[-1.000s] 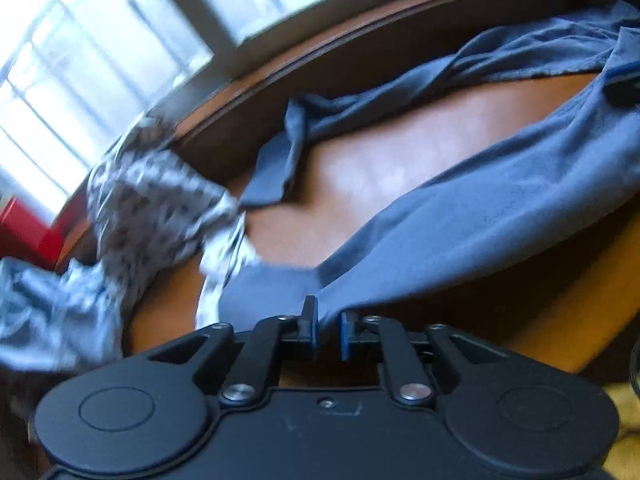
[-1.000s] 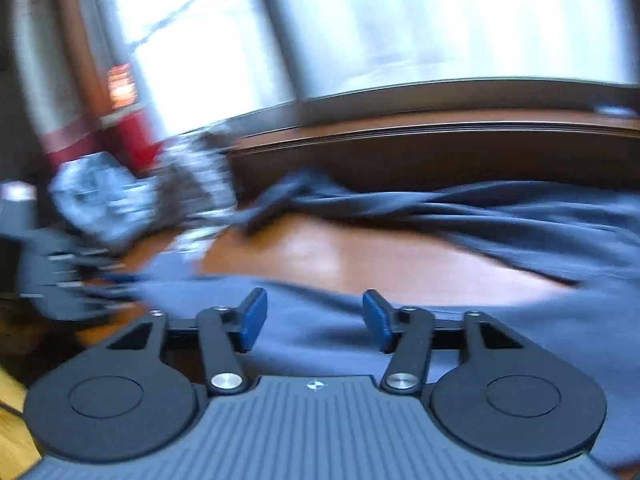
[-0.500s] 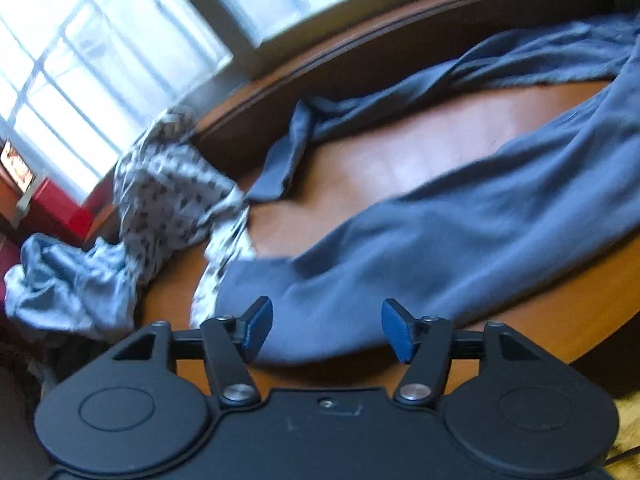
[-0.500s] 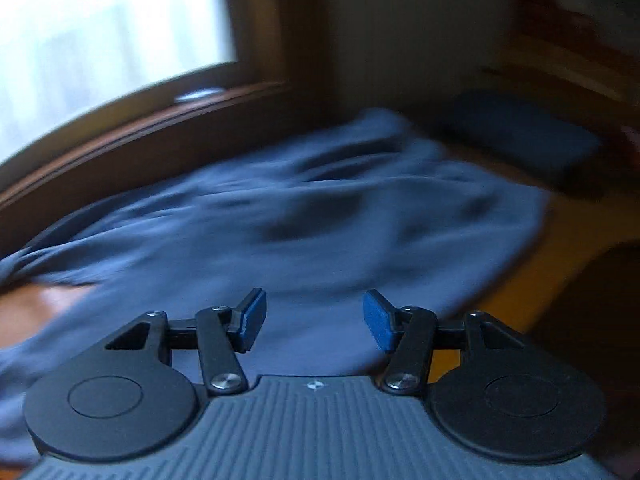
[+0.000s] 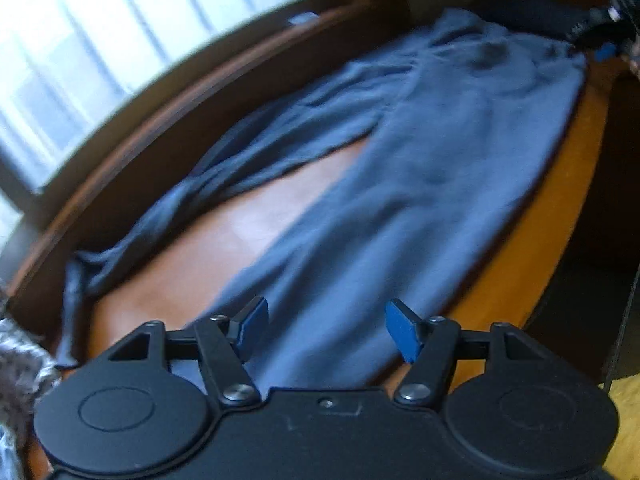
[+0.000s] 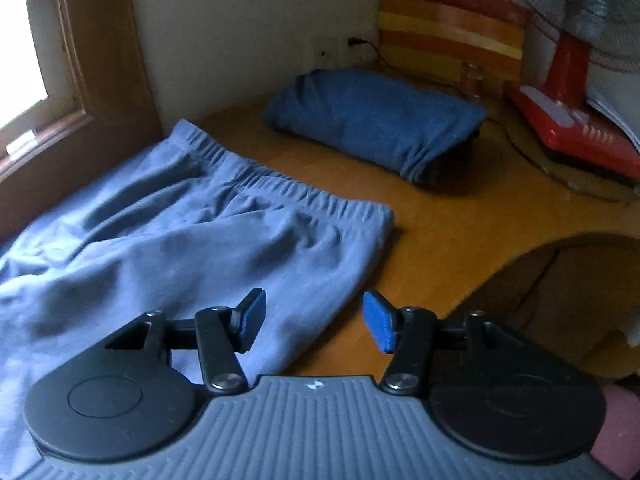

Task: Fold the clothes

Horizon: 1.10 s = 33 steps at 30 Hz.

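Blue-grey trousers [image 5: 400, 200] lie spread along the wooden table [image 5: 260, 232], one leg near the front edge and the other leg [image 5: 240, 160] bunched along the window sill. My left gripper [image 5: 326, 330] hovers open over the near leg, with nothing between its blue pads. In the right wrist view the elastic waistband [image 6: 288, 188] lies flat at the right end of the trousers [image 6: 180, 248]. My right gripper [image 6: 314, 320] is open just above the trousers' near edge by the waist, holding nothing.
A folded dark blue garment [image 6: 372, 120] lies at the back of the table [image 6: 460, 232], near the wall. A red fan base [image 6: 568, 120] and a striped board [image 6: 448, 36] stand at the far right. The table's front edge has a curved cut-out [image 6: 580, 280]. Patterned cloth [image 5: 20, 364] lies at the left.
My left gripper opened and let go of the trouser-leg hem, then swung right along the leg. My right gripper, open throughout, swung right from the legs to the waistband end.
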Each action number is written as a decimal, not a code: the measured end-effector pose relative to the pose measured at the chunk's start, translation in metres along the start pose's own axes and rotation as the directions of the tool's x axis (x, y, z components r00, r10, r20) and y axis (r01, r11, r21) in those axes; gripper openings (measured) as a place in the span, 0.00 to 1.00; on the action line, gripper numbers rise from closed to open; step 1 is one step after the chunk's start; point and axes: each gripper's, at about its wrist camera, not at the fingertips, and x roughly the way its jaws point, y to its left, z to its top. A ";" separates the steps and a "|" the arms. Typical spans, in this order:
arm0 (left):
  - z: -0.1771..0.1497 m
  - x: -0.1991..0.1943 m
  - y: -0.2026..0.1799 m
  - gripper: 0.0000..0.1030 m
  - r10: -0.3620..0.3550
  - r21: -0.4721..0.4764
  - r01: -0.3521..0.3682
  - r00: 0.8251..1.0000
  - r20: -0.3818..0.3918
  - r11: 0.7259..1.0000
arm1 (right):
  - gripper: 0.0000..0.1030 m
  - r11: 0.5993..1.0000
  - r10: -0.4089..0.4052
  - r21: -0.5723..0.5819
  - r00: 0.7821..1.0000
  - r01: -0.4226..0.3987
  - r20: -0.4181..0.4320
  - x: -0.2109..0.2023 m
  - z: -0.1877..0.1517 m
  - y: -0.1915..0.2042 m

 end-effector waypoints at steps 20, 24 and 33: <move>0.073 0.025 -0.081 0.46 -0.163 -0.180 0.134 0.974 -0.159 0.974 | 0.16 0.936 -0.119 -0.345 0.986 0.071 -0.117 0.031 0.049 -0.060; 0.064 0.012 -0.061 0.56 -0.026 -0.237 -0.020 0.982 -0.187 0.971 | 0.47 0.918 -0.156 -0.357 0.985 0.171 0.072 -0.006 0.046 -0.057; 0.025 -0.012 -0.002 0.69 0.266 -0.392 -0.389 0.905 -0.333 0.834 | 0.57 0.701 0.533 -0.584 0.844 -0.408 0.050 -0.091 -0.011 0.045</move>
